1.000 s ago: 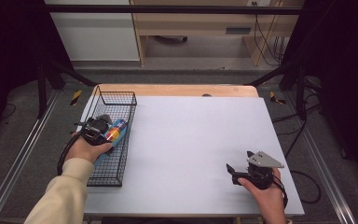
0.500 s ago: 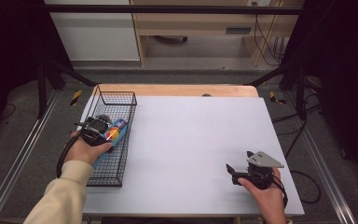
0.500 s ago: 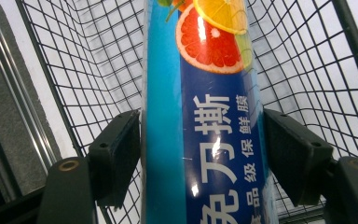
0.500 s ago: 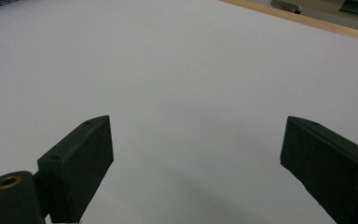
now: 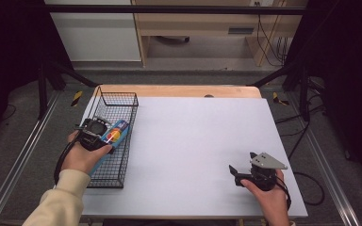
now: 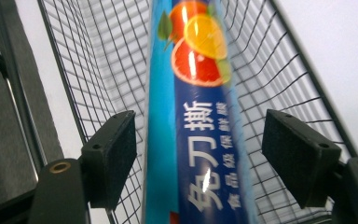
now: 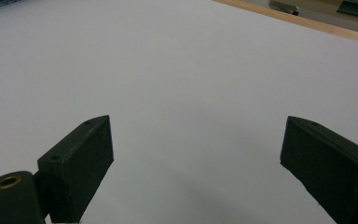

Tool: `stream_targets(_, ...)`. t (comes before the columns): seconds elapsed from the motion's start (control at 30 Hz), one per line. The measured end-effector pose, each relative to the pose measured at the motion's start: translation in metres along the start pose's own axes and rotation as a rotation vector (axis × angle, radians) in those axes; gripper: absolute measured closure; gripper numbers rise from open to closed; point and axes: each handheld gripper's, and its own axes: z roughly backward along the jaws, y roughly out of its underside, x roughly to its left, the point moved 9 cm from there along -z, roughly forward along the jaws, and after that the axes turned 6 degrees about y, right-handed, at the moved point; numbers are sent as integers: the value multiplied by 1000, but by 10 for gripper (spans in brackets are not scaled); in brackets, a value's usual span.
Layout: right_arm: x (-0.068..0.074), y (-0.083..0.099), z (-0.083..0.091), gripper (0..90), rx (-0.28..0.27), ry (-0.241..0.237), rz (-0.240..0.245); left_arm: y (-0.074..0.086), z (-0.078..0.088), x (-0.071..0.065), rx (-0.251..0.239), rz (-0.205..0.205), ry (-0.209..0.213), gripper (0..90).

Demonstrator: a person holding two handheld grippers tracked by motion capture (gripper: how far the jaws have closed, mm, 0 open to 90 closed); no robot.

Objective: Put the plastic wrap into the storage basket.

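Left gripper (image 6: 198, 149): black, two-jawed, held in the person's left hand (image 5: 82, 157) over the near half of the basket. Jaws stand apart, one on each side of the box, with a gap visible between each pad and the box; no contact shows.

Long blue cardboard box with orange and grapefruit slices and white Chinese lettering (image 6: 198, 140): runs straight ahead from between the left gripper's jaws, lengthwise inside the basket. In the high view its printed end (image 5: 114, 135) shows just beyond the gripper.

Black wire-mesh rectangular basket (image 5: 115, 101): directly under and around the left gripper, its mesh walls rising on both sides of the jaws in the left gripper view (image 6: 279, 70). It sits along the left edge of the desk.

White-topped desk with a light wooden far edge (image 5: 198, 136): bare surface ahead of the right gripper.

Right gripper (image 7: 196, 168): black, with a grey three-cornered plate on top, held in the person's right hand (image 5: 268, 197) low over the near right part of the desk. Jaws spread wide, nothing between them; well apart from the basket.

Cream sleeve (image 5: 59, 200): behind the left gripper, on the forearm.
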Motion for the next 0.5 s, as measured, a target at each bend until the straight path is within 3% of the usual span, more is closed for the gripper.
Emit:
stream_targets(0.17, 0, 0, 1, 96, -1, 3, -1, -2, 11, 0, -74, 10, -27, 205)
stream_targets(0.27, -1, 0, 1, 95, -3, 7, 6, -8, 20, -6, -149, 30, -19, 149)
stream_targets(0.33, -1, 0, 1, 92, -3, 12, 2, -12, 26, -9, -190, 44, -37, 80)
stream_targets(0.5, -3, -2, 1, 71, -14, 19, -4, -19, 38, -24, -260, 19, -7, 51)
